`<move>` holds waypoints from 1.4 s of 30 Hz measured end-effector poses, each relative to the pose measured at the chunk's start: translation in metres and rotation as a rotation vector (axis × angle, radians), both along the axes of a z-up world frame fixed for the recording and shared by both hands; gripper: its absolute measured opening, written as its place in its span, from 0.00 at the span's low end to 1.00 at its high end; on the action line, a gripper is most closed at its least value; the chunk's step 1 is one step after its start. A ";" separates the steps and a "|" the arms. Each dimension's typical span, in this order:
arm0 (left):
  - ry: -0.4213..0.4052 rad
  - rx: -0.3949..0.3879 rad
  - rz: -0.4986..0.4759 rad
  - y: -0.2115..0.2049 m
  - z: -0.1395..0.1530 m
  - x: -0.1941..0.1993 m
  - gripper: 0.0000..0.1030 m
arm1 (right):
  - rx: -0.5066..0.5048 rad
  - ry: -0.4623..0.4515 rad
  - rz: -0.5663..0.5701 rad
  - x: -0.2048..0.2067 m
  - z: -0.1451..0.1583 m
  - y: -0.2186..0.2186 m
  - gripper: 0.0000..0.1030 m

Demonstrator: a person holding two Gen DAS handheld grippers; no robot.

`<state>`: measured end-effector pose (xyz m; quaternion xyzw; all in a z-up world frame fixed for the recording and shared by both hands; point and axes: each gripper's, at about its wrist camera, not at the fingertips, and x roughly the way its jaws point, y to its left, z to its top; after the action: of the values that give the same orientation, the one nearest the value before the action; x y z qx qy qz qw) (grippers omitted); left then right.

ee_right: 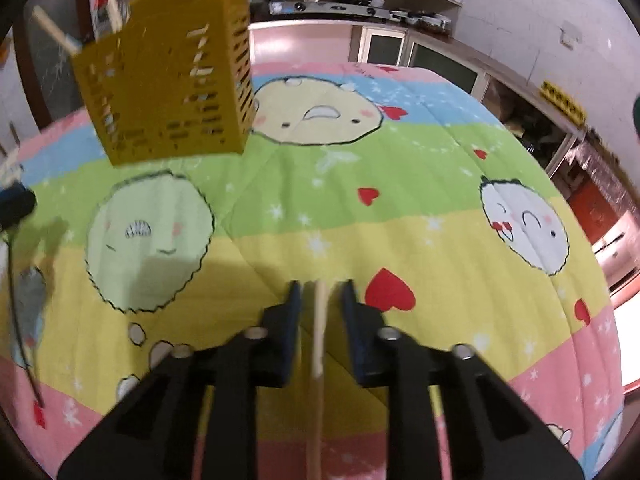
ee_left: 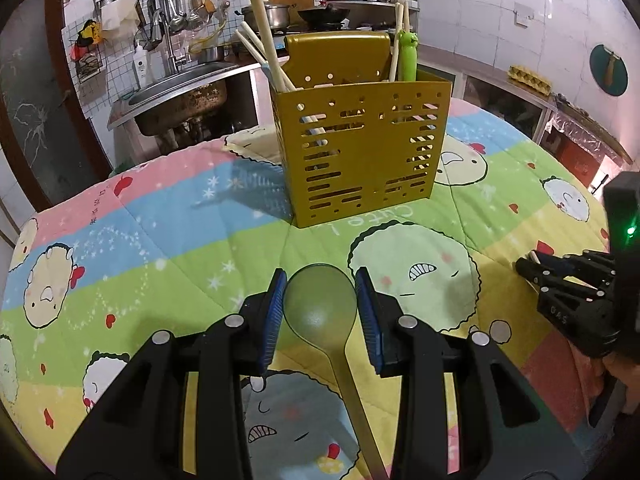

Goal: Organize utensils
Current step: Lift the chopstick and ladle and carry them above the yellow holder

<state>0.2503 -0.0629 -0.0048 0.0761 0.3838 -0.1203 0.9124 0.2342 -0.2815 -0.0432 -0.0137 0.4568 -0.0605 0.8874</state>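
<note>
Cartoon-printed quilt (ee_left: 168,240) in pastel stripes covers the worktop of a cluttered kitchen. Nearest the left gripper (ee_left: 321,300), a green spoon (ee_left: 320,304) sits between its blue pads, bowl at the fingertips and handle running back under the gripper; the jaws pinch the bowl's edges. The right gripper (ee_right: 320,300) has a pale wooden chopstick (ee_right: 319,344) lengthwise in the narrow gap between its fingers, which are drawn in on it. Farther ahead of the left gripper stands the yellow perforated utensil holder (ee_left: 360,152), upright, with chopsticks and a green handle in it. For the right gripper it lies ahead to the left.
</note>
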 end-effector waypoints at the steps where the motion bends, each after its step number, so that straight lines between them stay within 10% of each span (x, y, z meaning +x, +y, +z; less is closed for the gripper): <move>1: 0.000 0.001 0.000 0.000 0.000 0.000 0.33 | -0.004 0.013 0.000 0.002 0.001 0.001 0.06; 10: -0.050 -0.012 0.004 0.005 0.013 0.000 0.33 | 0.121 -0.096 0.012 -0.003 0.046 -0.003 0.06; 24: -0.212 -0.023 0.021 0.010 0.049 -0.005 0.33 | 0.254 -0.552 0.036 -0.017 0.121 0.003 0.06; 42: -0.281 -0.054 0.022 0.024 0.067 0.005 0.33 | 0.329 -0.849 0.075 -0.011 0.133 0.003 0.06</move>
<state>0.2556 -0.0393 0.0627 0.0631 0.2499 -0.1087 0.9601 0.2228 -0.2787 0.0899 0.1368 0.0555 0.0449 0.9880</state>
